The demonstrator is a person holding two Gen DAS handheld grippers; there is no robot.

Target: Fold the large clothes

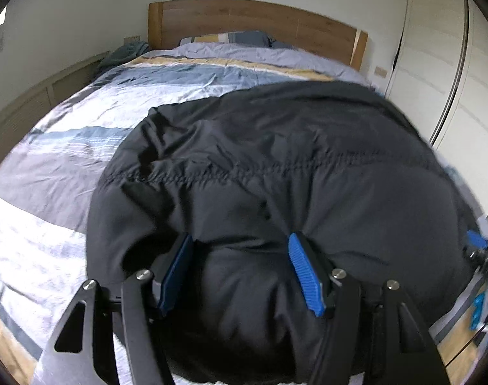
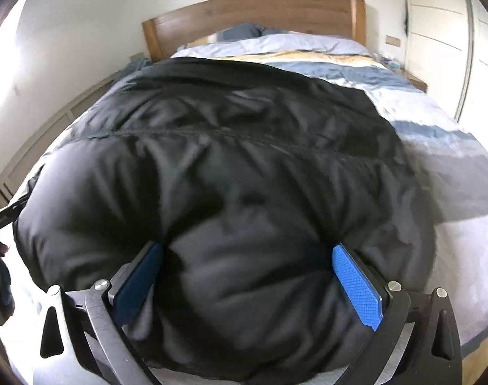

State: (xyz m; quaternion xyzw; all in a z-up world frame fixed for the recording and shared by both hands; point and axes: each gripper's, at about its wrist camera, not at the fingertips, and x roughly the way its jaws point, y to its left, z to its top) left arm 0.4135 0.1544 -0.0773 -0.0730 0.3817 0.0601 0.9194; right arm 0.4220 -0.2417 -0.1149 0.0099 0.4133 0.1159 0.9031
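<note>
bed (image 1: pixel 83 147) (striped cover) | wooden headboard (image 1: pixel 244 22) | white wardrobe (image 1: pixel 436 64)

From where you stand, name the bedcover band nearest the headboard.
The pale lilac band, right below the pillows; the narrow yellow band and the blue ones lie farther from the headboard.

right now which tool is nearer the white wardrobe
Right. The right tool clamps the black jacket on the side toward the wardrobe; the left tool clamps it farther from it.
</note>
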